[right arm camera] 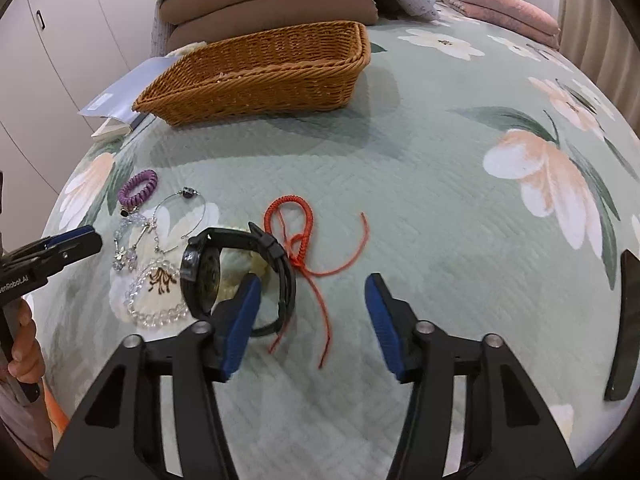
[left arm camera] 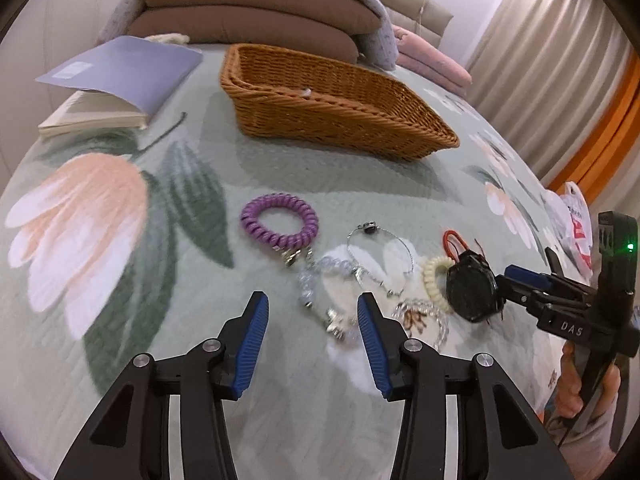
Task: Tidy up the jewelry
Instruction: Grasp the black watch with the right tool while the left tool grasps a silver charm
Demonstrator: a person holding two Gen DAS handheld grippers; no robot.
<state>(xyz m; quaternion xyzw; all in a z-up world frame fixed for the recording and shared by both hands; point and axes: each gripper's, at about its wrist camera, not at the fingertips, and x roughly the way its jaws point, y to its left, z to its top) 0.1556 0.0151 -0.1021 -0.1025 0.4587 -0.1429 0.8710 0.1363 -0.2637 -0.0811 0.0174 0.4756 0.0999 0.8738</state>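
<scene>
Jewelry lies on a floral bedspread: a purple coil bracelet point(left arm camera: 279, 222), a silver bangle point(left arm camera: 380, 258), clear bead bracelets point(left arm camera: 320, 296), a cream coil tie point(left arm camera: 434, 280), a black watch point(right arm camera: 236, 276) and a red cord bracelet point(right arm camera: 298, 240). A wicker basket point(left arm camera: 332, 100) stands behind them. My left gripper point(left arm camera: 312, 316) is open over the clear beads. My right gripper point(right arm camera: 312, 300) is open, its left finger point(right arm camera: 240, 320) inside the watch strap's loop, the red cord's tails between the jaws. In the left wrist view it point(left arm camera: 520, 276) sits beside the watch point(left arm camera: 470, 292).
An open book with a lavender cover point(left arm camera: 116, 80) lies at the back left. Brown pillows point(left arm camera: 248, 4) and a pink folded blanket point(right arm camera: 500, 4) are at the headboard. Curtains point(left arm camera: 560, 60) hang on the right. A dark phone-like object point(right arm camera: 624, 328) lies at the right edge.
</scene>
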